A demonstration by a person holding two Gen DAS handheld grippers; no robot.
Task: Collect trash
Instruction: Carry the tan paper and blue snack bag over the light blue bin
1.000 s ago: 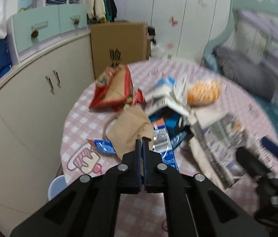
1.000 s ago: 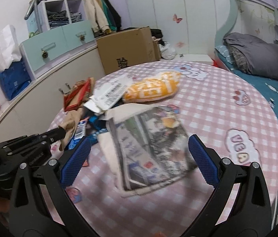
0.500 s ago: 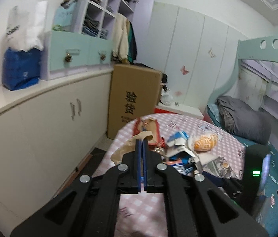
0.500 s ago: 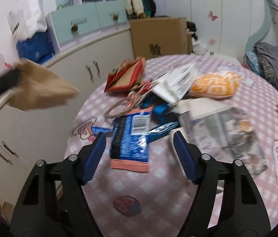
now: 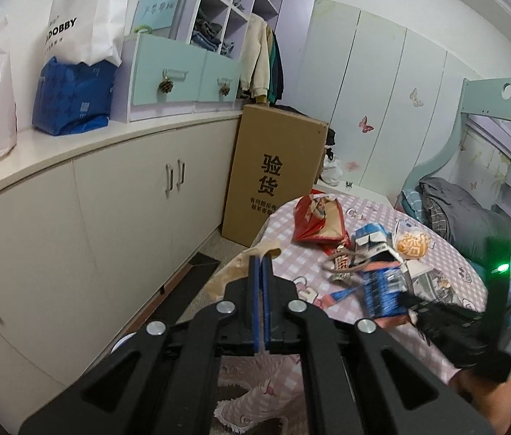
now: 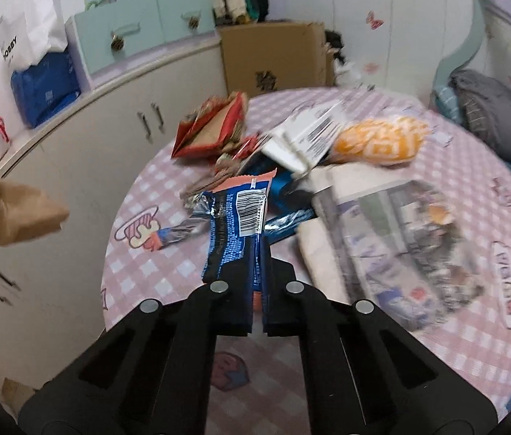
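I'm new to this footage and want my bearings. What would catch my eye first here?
Probably the right tool, shut on a blue snack wrapper over the near side of the round pink checked table. Behind it lies a heap of trash: a red packet at the far left, an orange bag at the far right. Off the table's left edge, the left tool is shut on a brown paper bag.

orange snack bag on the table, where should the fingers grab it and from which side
Take the orange snack bag by its tapered right end, coming from the open table side. It looks puffy in the middle, so the flatter end probably pinches better; its left end is crowded by the white carton.
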